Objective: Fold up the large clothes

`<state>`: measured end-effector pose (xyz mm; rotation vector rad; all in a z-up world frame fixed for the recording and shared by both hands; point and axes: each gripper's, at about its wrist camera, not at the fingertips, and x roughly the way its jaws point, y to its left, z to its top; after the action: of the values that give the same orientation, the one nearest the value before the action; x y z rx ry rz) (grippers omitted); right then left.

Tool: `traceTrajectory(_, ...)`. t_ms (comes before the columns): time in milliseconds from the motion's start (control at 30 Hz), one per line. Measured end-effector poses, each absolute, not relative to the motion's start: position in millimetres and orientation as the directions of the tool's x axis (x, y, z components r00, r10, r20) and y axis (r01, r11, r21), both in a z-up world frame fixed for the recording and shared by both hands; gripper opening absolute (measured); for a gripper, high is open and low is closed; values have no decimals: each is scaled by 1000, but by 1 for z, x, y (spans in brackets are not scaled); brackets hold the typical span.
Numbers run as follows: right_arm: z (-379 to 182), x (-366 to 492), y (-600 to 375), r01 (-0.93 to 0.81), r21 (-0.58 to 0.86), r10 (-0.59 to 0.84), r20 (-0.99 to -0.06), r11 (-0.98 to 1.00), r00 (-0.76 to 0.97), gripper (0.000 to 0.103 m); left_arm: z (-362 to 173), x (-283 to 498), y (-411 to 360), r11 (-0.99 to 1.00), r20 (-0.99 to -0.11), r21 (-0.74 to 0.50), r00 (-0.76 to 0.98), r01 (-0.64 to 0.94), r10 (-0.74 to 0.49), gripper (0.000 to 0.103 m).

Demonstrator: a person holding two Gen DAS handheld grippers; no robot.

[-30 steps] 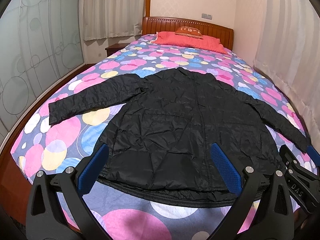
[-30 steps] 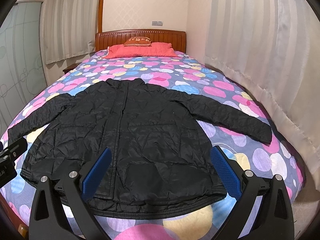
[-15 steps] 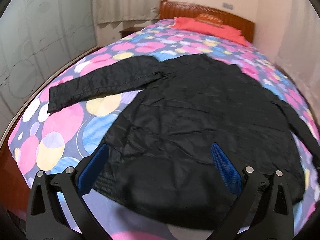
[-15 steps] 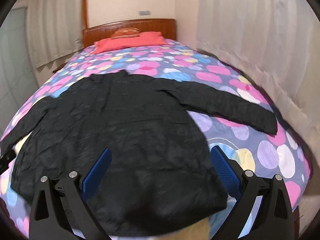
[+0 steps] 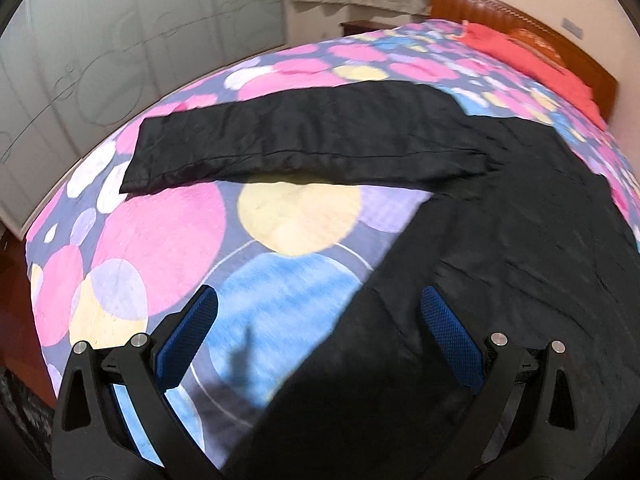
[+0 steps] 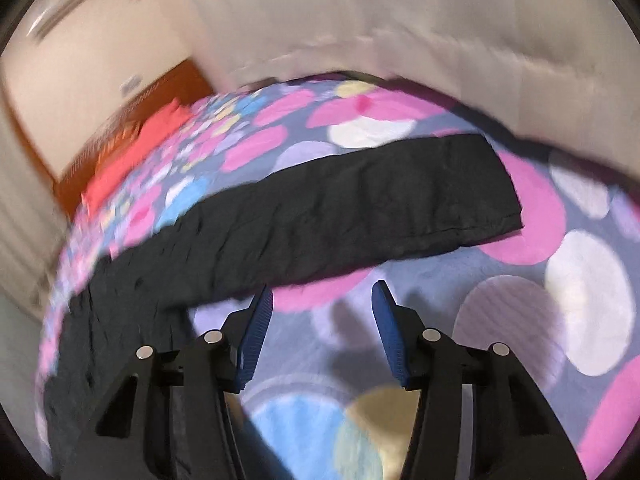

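Honestly nothing is folded yet. The black jacket lies flat on the bed, spread out on the dotted bedspread with both sleeves out to the sides, the left sleeve and the right sleeve alike. The left tongs gape wide over the jacket's side edge, gripping nothing. The right tongs have just been closing to about half, with only bare bedspread between the pads, just short of the right sleeve. So I'd say every fold is left to do, sleeves first probably.
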<state>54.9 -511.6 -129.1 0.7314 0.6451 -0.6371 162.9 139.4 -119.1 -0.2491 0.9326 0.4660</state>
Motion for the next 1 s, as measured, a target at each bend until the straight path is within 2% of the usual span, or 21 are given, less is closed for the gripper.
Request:
traceTrajectory(300, -161, 59, -556, 688, 596, -224, -666, 415, 712, 53, -141, 178, 154, 844, -829, 40, 454, -535, 327, 101)
traceTrajectory(533, -176, 45, -570, 602, 748, -201, -568, 278, 798, 53, -152, 179, 151, 841, -825, 82, 438, -534, 358, 101)
traceTrajectory(667, -175, 35, -561, 607, 755, -212, -569, 246, 794, 53, -154, 180, 148, 839, -821, 99, 433, -535, 372, 101)
traceTrajectory(867, -178, 38, -591, 612, 755, -308, -540, 235, 784, 53, -153, 177, 151, 834, -820, 90, 435, -545, 373, 101)
traceTrajectory(900, -178, 40, -594, 615, 753, -314, -540, 234, 781, 51, -151, 175, 152, 829, -817, 88, 436, -552, 377, 101)
traceTrajectory(933, -178, 42, -597, 627, 743, -327, -547, 234, 770, 43, -151, 174, 153, 826, -814, 86, 439, -557, 381, 101)
traceTrajectory(967, -177, 45, -599, 649, 721, -336, -565, 243, 754, 26, -152, 174, 154, 828, -815, 86, 439, -555, 379, 101)
traceTrajectory(1000, -177, 44, -598, 659, 709, -335, -575, 251, 746, 20, -153, 174, 153, 831, -817, 88, 438, -549, 376, 101)
